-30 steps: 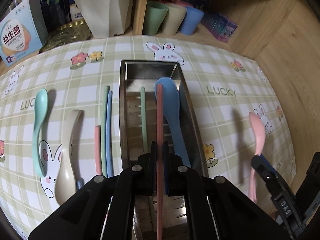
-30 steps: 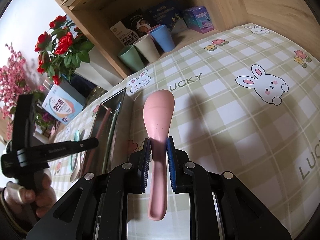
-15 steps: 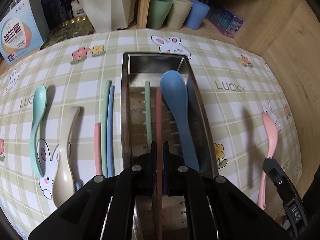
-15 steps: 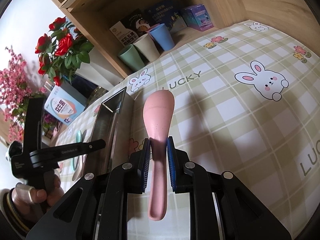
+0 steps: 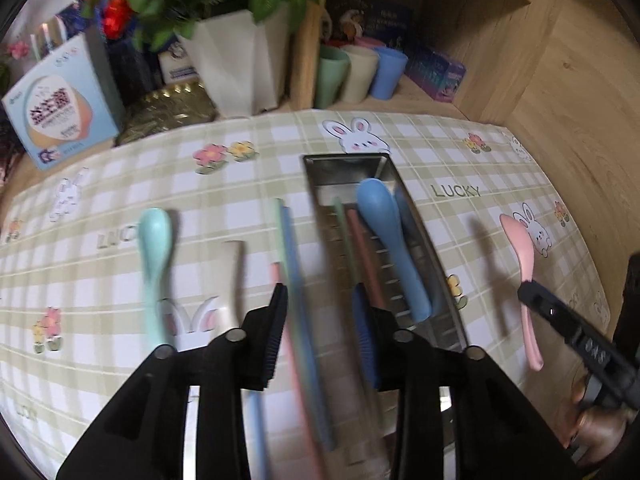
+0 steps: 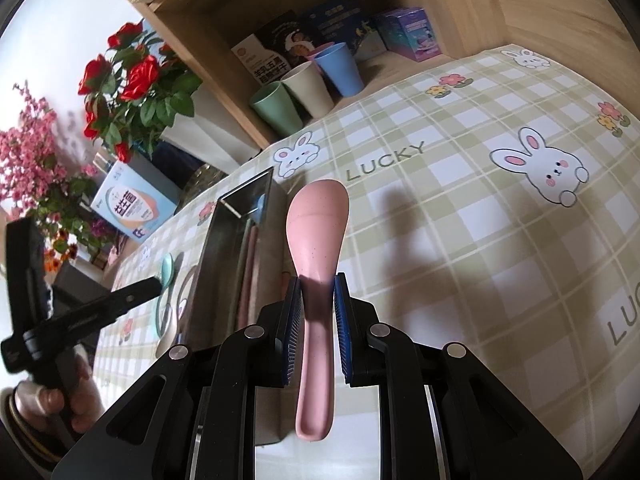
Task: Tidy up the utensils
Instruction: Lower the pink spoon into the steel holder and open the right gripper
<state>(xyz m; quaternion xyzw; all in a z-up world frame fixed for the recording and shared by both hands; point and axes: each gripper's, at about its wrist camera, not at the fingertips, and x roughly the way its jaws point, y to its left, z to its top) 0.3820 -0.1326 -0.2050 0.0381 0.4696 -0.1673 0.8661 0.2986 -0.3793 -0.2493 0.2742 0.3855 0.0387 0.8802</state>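
3 cups (image 6: 308, 84), boxes (image 6: 408, 34), red flowers (image 6: 132, 76), checked tablecloth (image 6: 460, 240)

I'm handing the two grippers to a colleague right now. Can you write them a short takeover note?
Left gripper: open, its jaws have just been opening, nothing gripped.
Right gripper: shut on the pink spoon, beside the metal tray.
Done: blue spoon, pink chopstick and green chopstick lie in the tray.
Left: pink spoon, plus the mint spoon, beige spoon and the chopsticks on the tablecloth.
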